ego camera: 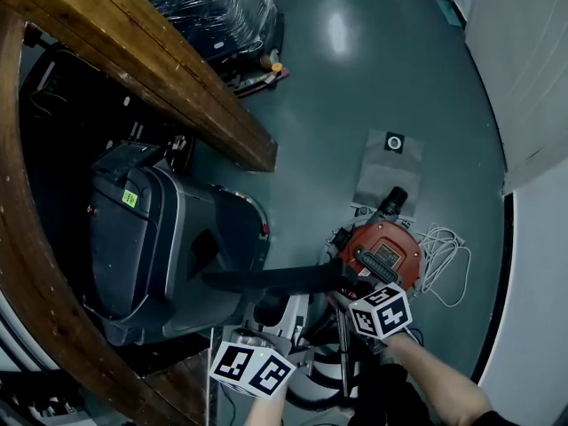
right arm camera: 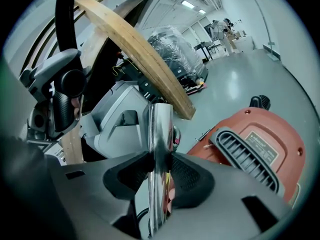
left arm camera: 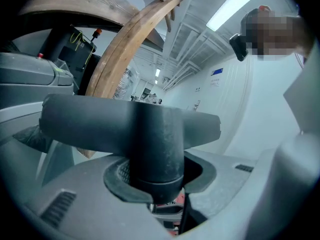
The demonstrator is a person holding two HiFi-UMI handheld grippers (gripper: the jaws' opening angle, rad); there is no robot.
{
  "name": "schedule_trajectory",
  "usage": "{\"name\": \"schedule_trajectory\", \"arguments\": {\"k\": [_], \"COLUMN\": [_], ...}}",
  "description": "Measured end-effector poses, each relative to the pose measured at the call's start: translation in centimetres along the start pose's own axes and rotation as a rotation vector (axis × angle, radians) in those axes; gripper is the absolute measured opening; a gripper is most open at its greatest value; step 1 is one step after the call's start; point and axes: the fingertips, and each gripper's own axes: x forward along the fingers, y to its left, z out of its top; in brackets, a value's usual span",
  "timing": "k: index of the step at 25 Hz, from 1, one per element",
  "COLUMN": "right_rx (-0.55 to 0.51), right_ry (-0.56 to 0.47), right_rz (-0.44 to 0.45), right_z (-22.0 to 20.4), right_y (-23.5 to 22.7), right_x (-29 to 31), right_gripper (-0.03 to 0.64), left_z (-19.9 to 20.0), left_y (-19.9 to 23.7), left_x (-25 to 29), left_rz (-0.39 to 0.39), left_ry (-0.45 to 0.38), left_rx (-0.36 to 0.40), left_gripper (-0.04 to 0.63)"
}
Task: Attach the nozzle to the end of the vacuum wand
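Note:
The black T-shaped nozzle (left arm camera: 150, 129) stands with its neck between my left gripper's (left arm camera: 152, 176) pads, which are shut on it. In the head view the nozzle (ego camera: 266, 280) lies level, just left of the red vacuum (ego camera: 382, 251), above the left gripper (ego camera: 266, 318). My right gripper (right arm camera: 160, 169) is shut on the chrome wand (right arm camera: 159, 129), whose upper end shows bare above the jaws. The wand (ego camera: 342, 353) runs down beneath the right gripper (ego camera: 355, 302). Nozzle and wand are apart. The right gripper view also shows the nozzle (right arm camera: 65, 19) upright at far left.
A curved wooden beam (ego camera: 151, 69) crosses the upper left over a grey machine (ego camera: 151, 247). A white cable (ego camera: 444, 260) coils right of the vacuum (right arm camera: 260, 149), with a grey mat (ego camera: 388, 171) beyond. A wrapped pallet (ego camera: 213, 7) stands at the back.

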Motion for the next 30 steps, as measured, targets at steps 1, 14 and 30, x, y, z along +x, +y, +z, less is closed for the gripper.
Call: {"name": "schedule_trajectory", "arguments": {"k": [1,14,30], "right_rx": [-0.005,-0.08,-0.14], "right_ry": [-0.004,-0.046,-0.072], "right_rz": [0.003,0.038,0.041], "right_z": [0.0,0.1,-0.1], "right_y": [0.3,4.3,6.5], "right_x": [-0.3,-3.6,-4.6], "right_gripper": [0.146,0.146,0.146], "left_z": [-0.3,-4.7,-6.4], "left_y": [-0.1,-0.6,-1.8], "left_x": [0.3,5.3,6.1], "left_rz": [-0.01,-0.122,-0.186], "left_ry": [0.022,0.378,0.677], "left_rx": [0.0,-0.012,0.0], "left_gripper": [0.149,0.149,0.147]}}
